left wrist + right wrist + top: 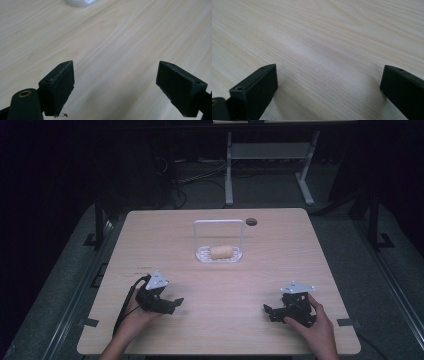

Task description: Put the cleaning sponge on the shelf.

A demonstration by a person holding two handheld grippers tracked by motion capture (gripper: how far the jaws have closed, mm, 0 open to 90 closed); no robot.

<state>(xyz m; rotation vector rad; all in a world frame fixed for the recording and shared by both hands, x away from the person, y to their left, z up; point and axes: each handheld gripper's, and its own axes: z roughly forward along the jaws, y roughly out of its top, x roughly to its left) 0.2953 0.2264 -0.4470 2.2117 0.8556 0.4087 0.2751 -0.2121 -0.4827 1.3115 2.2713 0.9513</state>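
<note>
**Both grippers rested near the front edge, bread roll left in the white rack**

The bread roll (221, 252) is seen lying on its side in the white rack (219, 223), which stands at the middle of the surface (215, 285), toward the far side. The roll sits on the rack's perforated base, under the tall wire handle, so it is kept from rolling away and can be carried with the rack.

The left gripper (176, 303) is held low over the surface near the front left, well apart from the rack, its jaws released and spread wide with nothing between them. It is gripped from behind by the left hand (131, 316), and the jaws are pointed to the right.

The right gripper (267, 310) is held near the front right by the right hand (312, 327), its jaws likewise parted and empty, pointed to the left. Bare wood is seen between both pairs of jaws in the gripper views.
</note>
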